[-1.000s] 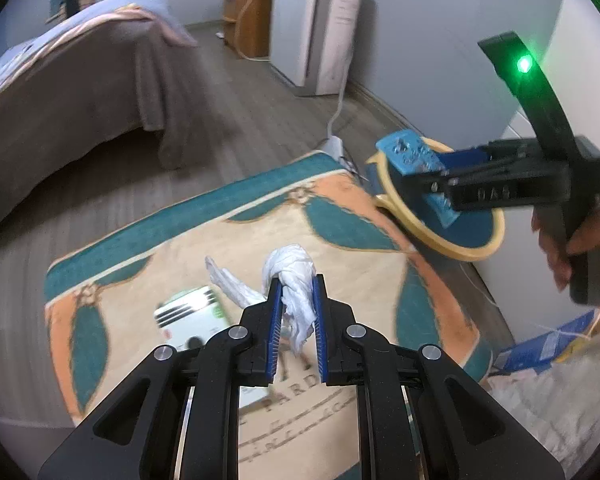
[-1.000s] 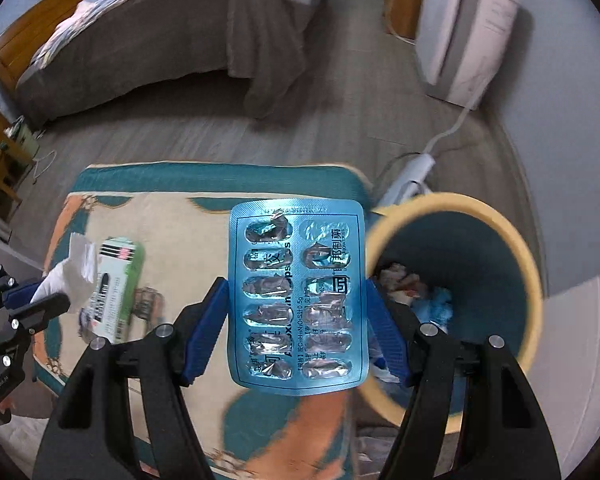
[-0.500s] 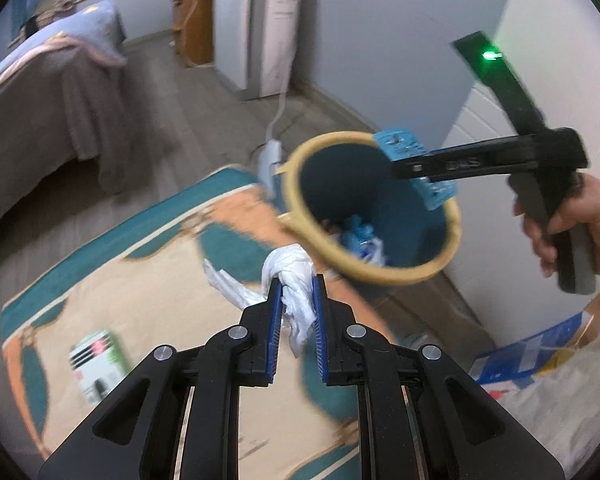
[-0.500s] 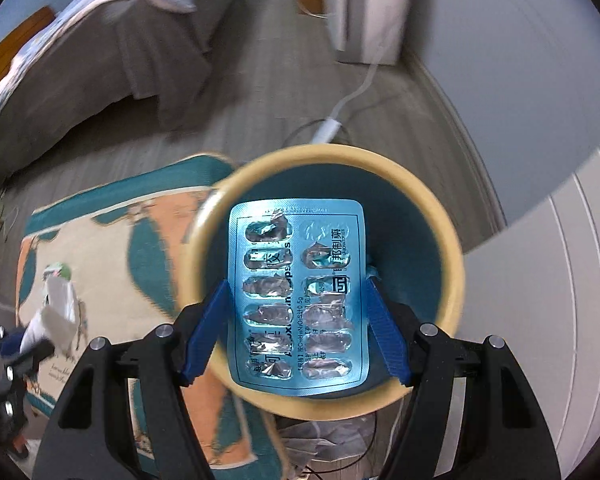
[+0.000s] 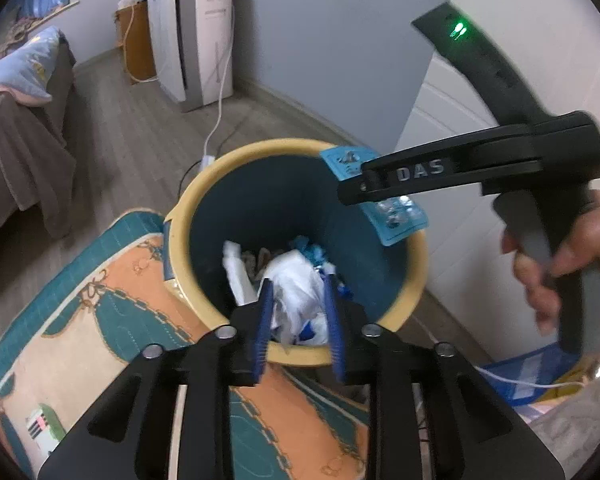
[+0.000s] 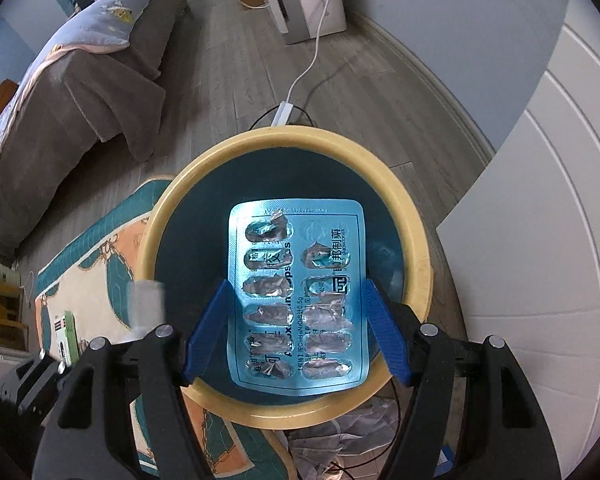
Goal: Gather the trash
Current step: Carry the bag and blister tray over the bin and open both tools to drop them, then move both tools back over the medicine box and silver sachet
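Observation:
A yellow-rimmed teal trash bin (image 5: 188, 200) stands on the floor by the rug. My left gripper (image 5: 298, 320) is open over its near rim, and a white crumpled tissue (image 5: 296, 284) sits between the spread fingers, loose over the other trash inside. My right gripper (image 6: 296, 328) holds a blue empty pill blister pack (image 6: 298, 300) flat above the bin's opening (image 6: 284, 140). In the left wrist view the right gripper (image 5: 380, 192) and the blister pack (image 5: 396, 216) hang over the bin's far right rim.
A patterned teal and orange rug (image 5: 80, 320) lies left of the bin, with a green and white box (image 5: 44, 428) on it. A bed (image 6: 80, 92) is at the left, a white appliance (image 5: 196, 36) and power cord (image 6: 308, 68) behind. A white wall panel (image 6: 540, 240) stands at the right.
Both grippers moved from over the rug to above the bin. My left gripper's fingers opened and the tissue came loose. The right gripper keeps the blister pack.

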The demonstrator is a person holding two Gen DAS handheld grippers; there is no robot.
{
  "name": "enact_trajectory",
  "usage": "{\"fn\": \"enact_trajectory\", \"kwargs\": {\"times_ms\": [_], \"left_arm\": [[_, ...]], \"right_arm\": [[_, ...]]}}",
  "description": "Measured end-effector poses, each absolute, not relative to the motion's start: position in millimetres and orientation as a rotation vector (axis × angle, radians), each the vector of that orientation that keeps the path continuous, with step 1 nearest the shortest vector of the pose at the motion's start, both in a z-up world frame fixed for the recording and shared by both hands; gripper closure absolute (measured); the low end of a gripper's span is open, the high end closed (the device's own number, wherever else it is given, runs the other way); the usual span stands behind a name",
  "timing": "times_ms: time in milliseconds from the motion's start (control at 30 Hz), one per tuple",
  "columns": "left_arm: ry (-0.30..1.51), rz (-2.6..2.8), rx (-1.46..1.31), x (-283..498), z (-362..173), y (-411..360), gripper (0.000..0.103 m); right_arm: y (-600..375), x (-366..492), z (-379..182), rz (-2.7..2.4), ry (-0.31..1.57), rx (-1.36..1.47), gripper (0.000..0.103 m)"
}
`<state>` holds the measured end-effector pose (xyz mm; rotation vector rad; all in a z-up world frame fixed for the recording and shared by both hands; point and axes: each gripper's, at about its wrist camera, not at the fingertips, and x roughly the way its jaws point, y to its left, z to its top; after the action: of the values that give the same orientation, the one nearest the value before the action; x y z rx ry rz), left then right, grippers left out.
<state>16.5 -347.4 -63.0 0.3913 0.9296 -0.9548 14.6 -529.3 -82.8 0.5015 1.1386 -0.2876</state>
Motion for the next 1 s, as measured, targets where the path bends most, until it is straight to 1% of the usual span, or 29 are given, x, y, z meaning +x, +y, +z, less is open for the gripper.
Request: {"fn": "enact_trajectory", "kwargs": {"times_ms": [33, 100, 133, 167, 200, 267, 333, 367, 400, 633, 833, 1000], "left_arm": [[0.93, -0.946, 0.395, 17, -65, -347, 0.061], [0.916, -0.924, 0.403, 17, -65, -343, 0.04], [0.908, -0.91, 0.409, 17, -66, -339, 0.036], [0.903, -0.895, 0.415, 18, -66, -337, 0.031], [0.901, -0.88, 0.418, 19, -67, -333, 0.027], [0.904, -0.854, 0.425, 20, -69, -326, 0.025], [0.907, -0.836, 0.421, 20, -68, -318, 0.022], [0.907, -0.826, 0.409, 20, -67, -312, 0.019], [0.907, -0.821, 0.397, 19, -65, -306, 0.016], [0.908, -0.765, 0.368, 15, -42, -257, 0.013], [0.865, -0.647, 0.379, 16, -10, -192, 0.011], [0.868, -0.555, 0.323, 17, 9, -139, 0.011]], "right_arm": [[-527, 16, -84, -0.281, 1.139, 0.496, 0.035], [-526, 18, -84, -0.271, 1.138, 0.488, 0.033], [-525, 21, -85, -0.27, 1.144, 0.484, 0.03], [-525, 23, -85, -0.278, 1.148, 0.479, 0.02], [-525, 23, -84, -0.288, 1.145, 0.473, 0.016], [-525, 23, -80, -0.3, 1.132, 0.468, 0.015], [-524, 23, -76, -0.302, 1.118, 0.479, 0.009], [-524, 23, -74, -0.301, 1.114, 0.479, 0.005], [-523, 24, -73, -0.301, 1.113, 0.476, 0.006], [-498, 32, -61, -0.276, 1.137, 0.387, 0.006], [-457, 41, -40, -0.226, 1.125, 0.279, 0.006], [-419, 43, -25, -0.185, 1.1, 0.268, 0.006]]}}
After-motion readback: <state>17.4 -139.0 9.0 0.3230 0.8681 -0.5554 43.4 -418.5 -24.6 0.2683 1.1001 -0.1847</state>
